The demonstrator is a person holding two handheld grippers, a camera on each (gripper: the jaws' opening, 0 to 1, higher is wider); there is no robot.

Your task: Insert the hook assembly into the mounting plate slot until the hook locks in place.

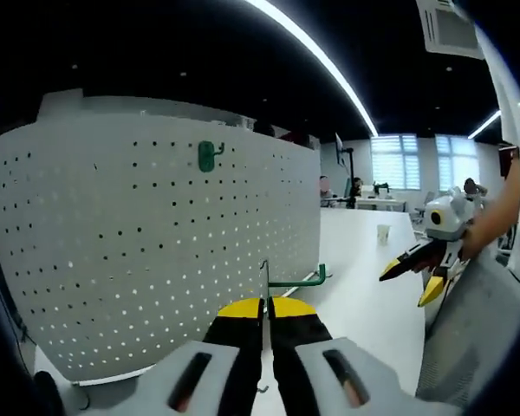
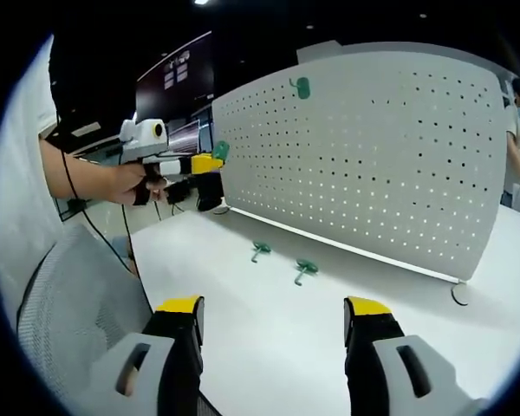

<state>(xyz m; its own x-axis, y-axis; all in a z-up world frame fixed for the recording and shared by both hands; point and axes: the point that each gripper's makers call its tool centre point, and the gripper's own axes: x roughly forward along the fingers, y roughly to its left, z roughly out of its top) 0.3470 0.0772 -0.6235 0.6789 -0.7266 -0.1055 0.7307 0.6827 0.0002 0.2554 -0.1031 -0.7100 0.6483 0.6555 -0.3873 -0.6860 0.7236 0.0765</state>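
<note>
While clamped tight on a thin green metal hook [image 1: 296, 281] at lower centre of the left gripper view, left gripper [image 1: 264, 305] faces a white perforated mounting plate [image 1: 156, 243] standing upright on the white worktop [image 1: 364, 277].
Jaws closed together, yellow tips meeting around the hook's upright wire, green arm poking out to the right. Second green hook [image 1: 208, 154] already seated near the plate's top edge, upper centre of that frame. Right gripper [image 2: 273, 312] at bottom of the right gripper view, jaws spread wide apart, holding nothing. Two more small green hooks [image 2: 305, 269] lying loose on the worktop at centre frame, just beside each other, near the plate's lower edge. Left gripper also seen at upper left there, held in a hand [image 2: 137, 182].
</note>
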